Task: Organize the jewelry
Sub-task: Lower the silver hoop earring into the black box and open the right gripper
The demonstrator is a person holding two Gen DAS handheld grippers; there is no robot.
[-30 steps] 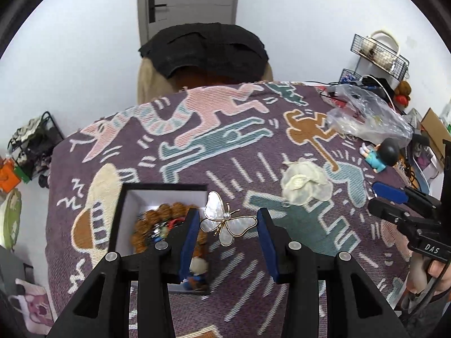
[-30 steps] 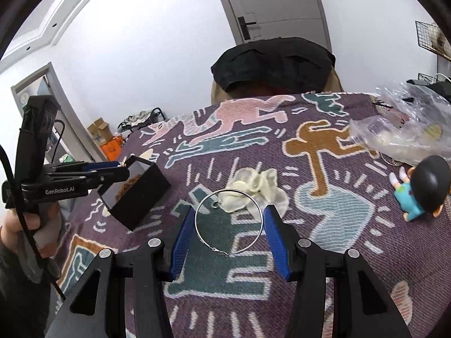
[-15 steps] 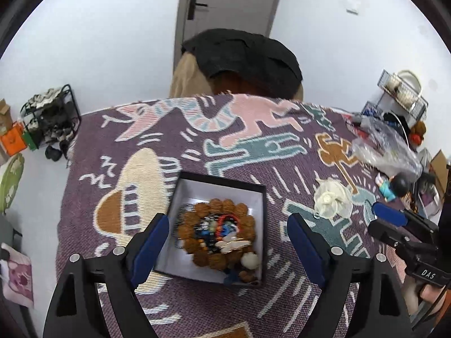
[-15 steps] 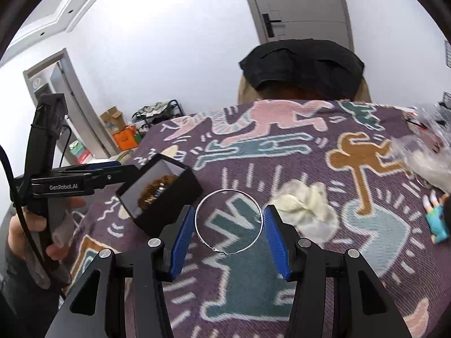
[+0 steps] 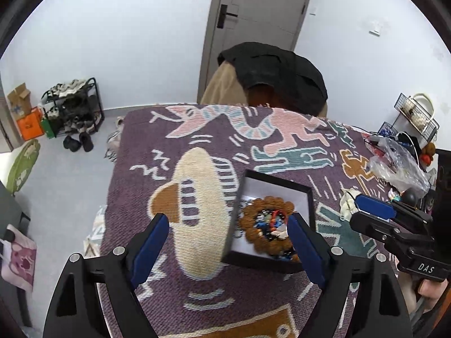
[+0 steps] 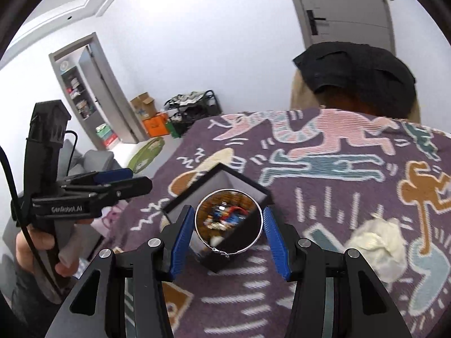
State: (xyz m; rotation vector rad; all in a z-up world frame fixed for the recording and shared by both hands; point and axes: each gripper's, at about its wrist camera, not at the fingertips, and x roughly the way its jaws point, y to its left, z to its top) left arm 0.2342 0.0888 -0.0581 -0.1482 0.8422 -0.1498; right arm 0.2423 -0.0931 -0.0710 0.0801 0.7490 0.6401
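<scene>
- Right tool [image 6: 229, 229] grips a thin silver hoop [image 6: 255, 242] across its width, blue pads [image 6: 274, 242] pressing on both sides; hoop hangs just above the black box [image 6: 242, 180].
- Box sits on the patterned cloth [image 6: 338, 152] covering the counter, w/ a brown bead bracelet [image 5: 255, 236] ringing a jumble of coloured bits inside.
- Left tool [image 5: 228, 242] is wide open, nothing btwn the pads. Its jaws have just been opening; now it's off to the box's left edge, one finger crossing in front of the beads.
- Handling, my read: hoop looks v. light, springy wire, smooth metal, so slippery and easy to bend. Squeeze harder and it prob. ovals or pops out sideways.
- Small clasp at the hoop's lower edge, near the camera; I'd avoid pinching there, it looks the weakest spot.
- Best hold is the one it has: opposite sides of the ring, light pressure, ring kept flat btwn the pads.
- Release should be low over the box; a drop from height could bounce it off the beads and out onto the cloth.
- White crumpled wad [image 6: 377, 242] lies well apart on the right, no factor.
- Box looks light card; a nudge from either tool could slide it.
</scene>
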